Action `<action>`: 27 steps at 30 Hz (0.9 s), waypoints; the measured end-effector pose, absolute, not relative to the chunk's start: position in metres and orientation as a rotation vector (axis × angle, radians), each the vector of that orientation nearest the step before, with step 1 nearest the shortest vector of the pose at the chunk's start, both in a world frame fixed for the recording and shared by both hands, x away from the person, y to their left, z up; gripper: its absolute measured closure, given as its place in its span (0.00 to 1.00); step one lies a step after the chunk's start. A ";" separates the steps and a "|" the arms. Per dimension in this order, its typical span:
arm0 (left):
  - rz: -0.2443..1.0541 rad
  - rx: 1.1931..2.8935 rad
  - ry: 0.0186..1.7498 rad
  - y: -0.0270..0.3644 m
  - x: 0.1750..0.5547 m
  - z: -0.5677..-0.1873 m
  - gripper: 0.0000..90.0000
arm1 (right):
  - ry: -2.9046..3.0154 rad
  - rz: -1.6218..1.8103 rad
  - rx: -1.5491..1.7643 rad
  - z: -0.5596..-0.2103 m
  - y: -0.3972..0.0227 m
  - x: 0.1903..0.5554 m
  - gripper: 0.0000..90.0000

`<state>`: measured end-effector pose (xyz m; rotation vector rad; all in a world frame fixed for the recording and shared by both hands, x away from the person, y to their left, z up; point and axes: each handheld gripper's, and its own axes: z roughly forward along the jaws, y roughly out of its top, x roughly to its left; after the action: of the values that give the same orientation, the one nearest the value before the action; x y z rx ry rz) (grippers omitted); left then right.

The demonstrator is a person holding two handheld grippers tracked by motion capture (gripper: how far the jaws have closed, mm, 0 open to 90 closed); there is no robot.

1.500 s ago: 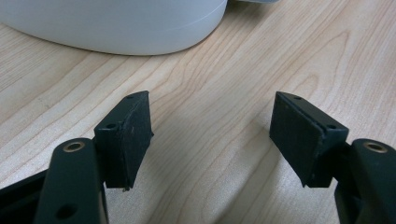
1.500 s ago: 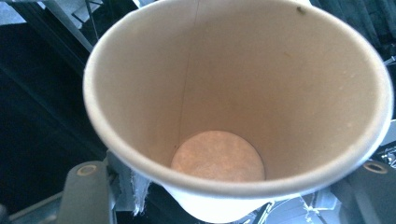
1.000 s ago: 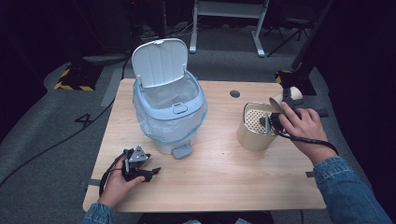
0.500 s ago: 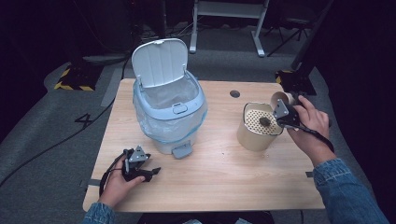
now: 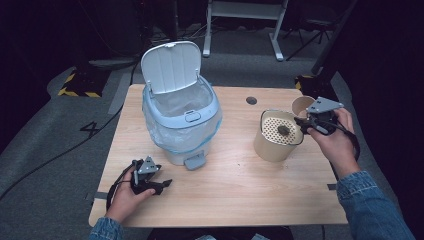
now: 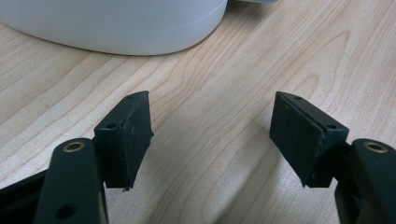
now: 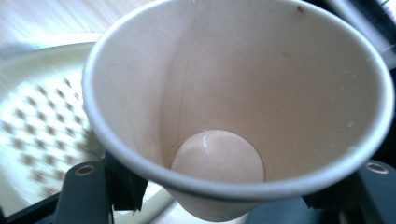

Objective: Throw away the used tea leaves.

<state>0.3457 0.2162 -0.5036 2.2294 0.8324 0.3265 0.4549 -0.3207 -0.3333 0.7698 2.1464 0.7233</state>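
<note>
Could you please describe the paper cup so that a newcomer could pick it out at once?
Start at the wooden table and go to its right edge, past the beige strainer bucket. The paper cup sits there, gripped in the right tongs; unlike the bucket, it is small, plain and empty.

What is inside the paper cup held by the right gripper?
The paper cup looks emptied: bare walls with small specks and a wet-looking base. Its outside bottom is hidden between the right gripper jaws.

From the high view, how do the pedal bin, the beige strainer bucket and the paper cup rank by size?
1. Pedal bin, clearly the largest.
2. Beige strainer bucket.
3. Paper cup, smallest, held in the right tongs and partly hidden behind them.
</note>
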 end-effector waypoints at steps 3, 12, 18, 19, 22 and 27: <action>0.323 2.226 0.836 0.216 0.346 -0.504 0.33 | 2.150 0.889 0.855 -0.333 -0.327 0.455 0.35; 0.322 2.225 0.836 0.216 0.346 -0.504 0.33 | 2.186 1.231 0.906 -0.330 -0.333 0.452 0.35; 0.326 2.228 0.833 0.216 0.346 -0.504 0.33 | 2.221 1.356 0.868 -0.320 -0.330 0.445 0.35; 0.324 2.226 0.835 0.216 0.346 -0.504 0.33 | 2.227 1.358 0.869 -0.319 -0.329 0.443 0.35; 0.326 2.228 0.834 0.216 0.346 -0.504 0.33 | 2.250 1.379 0.869 -0.314 -0.325 0.439 0.35; 0.324 2.227 0.835 0.216 0.346 -0.504 0.33 | 2.278 1.394 0.859 -0.305 -0.319 0.431 0.35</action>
<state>0.3456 0.2161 -0.5037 2.2274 0.8346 0.3237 0.4307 -0.3192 -0.3045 0.8587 2.2780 1.3936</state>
